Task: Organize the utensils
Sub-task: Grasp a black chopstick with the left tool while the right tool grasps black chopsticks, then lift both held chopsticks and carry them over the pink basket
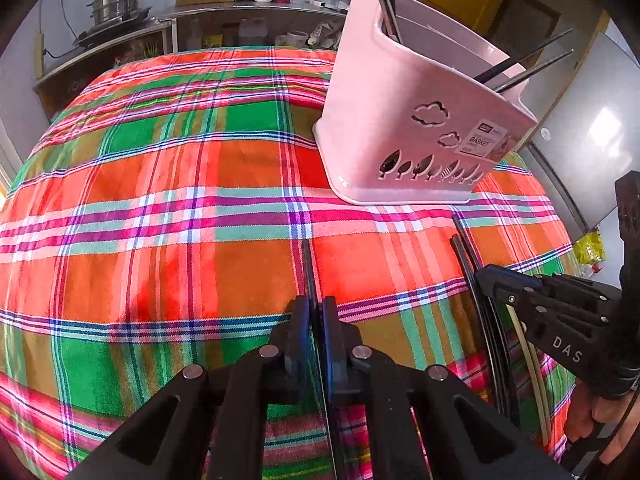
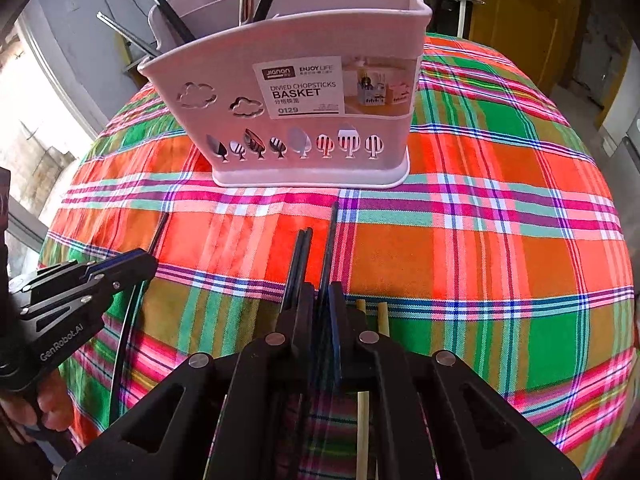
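Chopsticks: dark ones lie on the table in front of the pink basket [image 2: 304, 136]; more stand inside it, leaning out over the rim.
Left catch: one dark chopstick [image 1: 309, 268] runs forward out of the left gripper [image 1: 316, 312], its far end pointing toward the basket.
Right catch: a dark chopstick [image 2: 330, 240] sits between the closed jaws of the right gripper [image 2: 320, 296]; a dark pair [image 2: 298, 264] lies just beside it (touching or not, I cannot tell).
Loose pieces: two pale chopsticks [image 2: 374, 316] lie under the right gripper.
Jaws: both pairs are pressed together on a thin stick.
Pose: both grippers tilt steeply down at the cloth, side by side, near each other; a hand [image 2: 44, 408] wraps the left handle.
Table: covered by a bright plaid cloth [image 2: 500, 240].
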A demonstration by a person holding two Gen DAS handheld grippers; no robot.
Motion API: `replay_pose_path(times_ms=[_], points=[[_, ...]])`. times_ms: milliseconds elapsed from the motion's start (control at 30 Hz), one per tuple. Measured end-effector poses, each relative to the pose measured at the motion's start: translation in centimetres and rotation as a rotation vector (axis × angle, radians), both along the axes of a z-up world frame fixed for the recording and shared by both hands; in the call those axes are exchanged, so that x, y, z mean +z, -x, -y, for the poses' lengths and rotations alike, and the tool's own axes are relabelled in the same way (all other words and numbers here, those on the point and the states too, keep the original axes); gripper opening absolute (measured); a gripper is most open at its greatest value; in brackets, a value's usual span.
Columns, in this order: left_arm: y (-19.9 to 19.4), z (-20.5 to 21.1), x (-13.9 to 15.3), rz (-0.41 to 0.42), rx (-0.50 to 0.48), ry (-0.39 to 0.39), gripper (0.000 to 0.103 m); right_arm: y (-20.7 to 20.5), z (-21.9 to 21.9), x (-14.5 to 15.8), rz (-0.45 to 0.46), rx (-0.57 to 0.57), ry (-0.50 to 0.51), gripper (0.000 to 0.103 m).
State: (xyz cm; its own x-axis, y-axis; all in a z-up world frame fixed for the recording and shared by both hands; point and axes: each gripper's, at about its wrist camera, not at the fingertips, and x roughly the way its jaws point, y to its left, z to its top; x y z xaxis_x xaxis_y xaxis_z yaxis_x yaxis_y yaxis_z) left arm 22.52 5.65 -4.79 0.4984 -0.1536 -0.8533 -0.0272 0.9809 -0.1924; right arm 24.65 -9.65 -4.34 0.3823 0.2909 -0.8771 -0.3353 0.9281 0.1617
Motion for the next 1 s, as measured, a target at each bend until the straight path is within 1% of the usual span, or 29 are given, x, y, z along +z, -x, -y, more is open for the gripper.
replay_pose_path(times_ms=[67, 167, 267, 333, 433, 500, 767, 1000], points=[[0.1, 0.0, 0.2, -0.002, 0.001, 0.014, 0.006, 0.0, 0.4, 0.2, -0.003, -0.004, -0.018, 0.005], [0.2, -0.2, 0.7, 0.007, 0.010, 0.038, 0.005, 0.3, 1.2, 1.1, 0.018, -0.007, -0.043, 0.005], [0.6, -0.6, 2.1, 0.038, 0.015, 0.063, 0.005, 0.7, 1.8, 2.4, 0.046, -0.010, -0.067, 0.005], [0.9, -0.7, 3.0, 0.057, 0.015, 0.063, 0.005, 1.0, 2.2, 3.3, 0.063, -0.009, -0.085, 0.005], [1.4, -0.6, 5.0, 0.091, 0.005, 0.075, 0.004, 1.5, 3.0, 5.0, 0.093, -0.013, -0.115, 0.005], [1.8, -0.5, 6.4, 0.117, -0.001, 0.070, 0.004, 1.6, 3.1, 5.9, 0.115, -0.013, -0.124, 0.005], [3.2, -0.2, 11.7, 0.211, -0.025, 0.078, 0.004, 3.3, 4.3, 11.2, 0.231, -0.008, -0.168, 0.005], [3.9, 0.4, 15.4, 0.274, -0.047, 0.076, 0.004, 4.4, 4.5, 14.5, 0.308, -0.006, -0.195, 0.005]])
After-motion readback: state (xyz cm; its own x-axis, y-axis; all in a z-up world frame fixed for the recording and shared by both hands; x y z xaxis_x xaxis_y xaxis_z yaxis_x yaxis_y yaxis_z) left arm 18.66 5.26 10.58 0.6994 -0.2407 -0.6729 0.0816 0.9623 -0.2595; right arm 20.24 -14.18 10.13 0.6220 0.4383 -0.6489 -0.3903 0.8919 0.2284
